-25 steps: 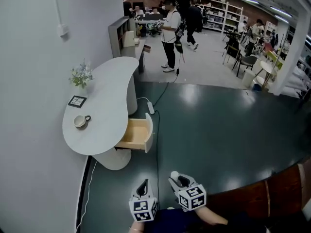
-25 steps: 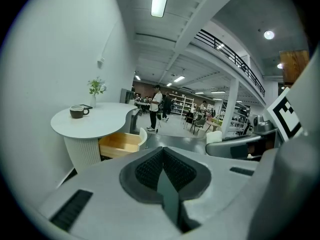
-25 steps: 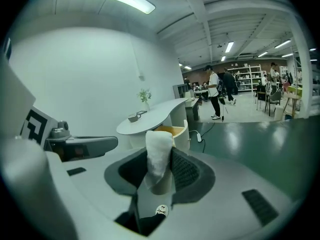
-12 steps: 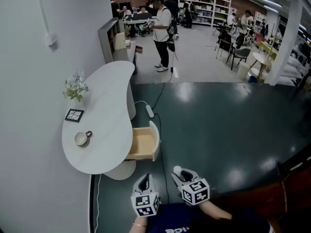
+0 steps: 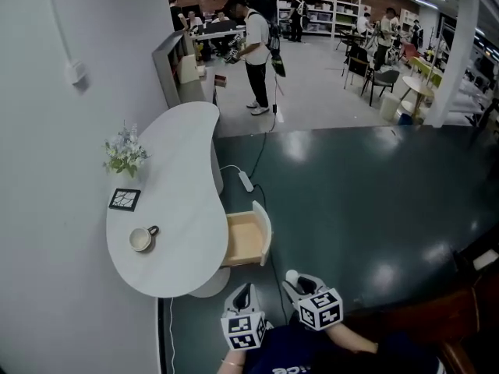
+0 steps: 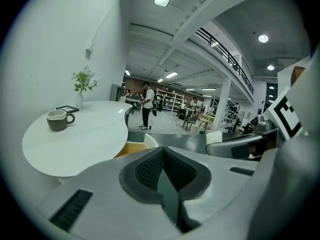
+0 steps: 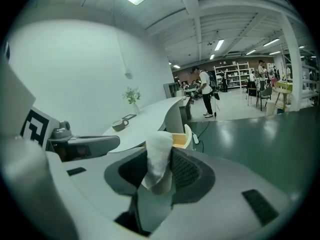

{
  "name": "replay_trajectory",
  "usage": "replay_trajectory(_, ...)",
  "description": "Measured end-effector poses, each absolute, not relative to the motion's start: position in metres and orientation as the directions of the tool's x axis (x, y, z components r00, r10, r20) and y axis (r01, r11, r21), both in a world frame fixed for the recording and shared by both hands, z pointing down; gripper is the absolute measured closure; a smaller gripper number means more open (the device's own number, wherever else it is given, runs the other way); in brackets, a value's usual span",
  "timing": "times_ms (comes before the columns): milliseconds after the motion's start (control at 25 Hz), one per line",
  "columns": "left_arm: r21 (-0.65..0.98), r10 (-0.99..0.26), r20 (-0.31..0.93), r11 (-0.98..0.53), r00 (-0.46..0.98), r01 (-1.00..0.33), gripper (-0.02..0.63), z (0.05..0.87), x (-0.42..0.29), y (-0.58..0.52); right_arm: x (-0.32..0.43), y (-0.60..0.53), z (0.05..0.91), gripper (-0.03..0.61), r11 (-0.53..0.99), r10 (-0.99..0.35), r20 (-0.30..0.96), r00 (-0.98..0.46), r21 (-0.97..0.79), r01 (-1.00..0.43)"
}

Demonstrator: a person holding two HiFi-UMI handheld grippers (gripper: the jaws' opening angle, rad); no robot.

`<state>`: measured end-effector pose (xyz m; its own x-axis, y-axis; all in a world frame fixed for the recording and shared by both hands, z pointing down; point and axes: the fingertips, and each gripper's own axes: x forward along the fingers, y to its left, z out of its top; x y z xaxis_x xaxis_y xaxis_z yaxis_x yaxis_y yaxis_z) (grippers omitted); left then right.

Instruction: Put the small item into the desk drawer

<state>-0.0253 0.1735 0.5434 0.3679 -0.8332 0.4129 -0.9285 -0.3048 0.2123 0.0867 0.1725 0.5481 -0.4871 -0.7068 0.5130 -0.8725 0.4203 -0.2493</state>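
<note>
The white curved desk [image 5: 181, 179] stands against the left wall, and its wooden drawer [image 5: 248, 238] is pulled open and looks empty. My right gripper [image 5: 295, 280] is low in the head view, short of the drawer, shut on a small white soft roll [image 7: 159, 154] that sticks up between its pads. The drawer [image 7: 180, 138] shows just beyond that roll. My left gripper [image 5: 243, 293] hovers beside the right one, below the drawer. Its pads [image 6: 150, 168] meet at the tip with nothing between them. The drawer's front [image 6: 150, 140] lies ahead of it.
On the desk are a cup [image 5: 141, 239], a small framed square [image 5: 125, 199] and a vase of flowers [image 5: 125, 151]. A power strip [image 5: 245, 181] and its cable lie on the dark green floor by the desk. A person [image 5: 256, 49] stands farther back among shelves and chairs.
The desk and open drawer have drawn nearer and slid lower and rightward in the head view. Both grippers stay side by side, the white roll still in the right one.
</note>
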Motion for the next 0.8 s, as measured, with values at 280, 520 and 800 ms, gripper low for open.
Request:
replay_trajectory(280, 0.201, -0.832, 0.429, -0.292, 0.352, -0.935, 0.611, 0.545, -0.033, 0.153, 0.086, 0.146, 0.550, 0.439, 0.420, -0.709, 0.513, -0.484, -0.243, -0.874)
replay_trajectory(520, 0.186, -0.852, 0.441, -0.222, 0.283, -0.957, 0.610, 0.548, -0.045, 0.119, 0.077, 0.101, 0.552, 0.439, 0.470, -0.680, 0.502, -0.535, -0.262, -0.843)
replay_trajectory(800, 0.184, -0.863, 0.450, -0.163, 0.230, -0.969, 0.611, 0.549, -0.039, 0.067, 0.079, 0.042, 0.554, 0.439, 0.527, -0.637, 0.506, -0.581, -0.264, -0.808)
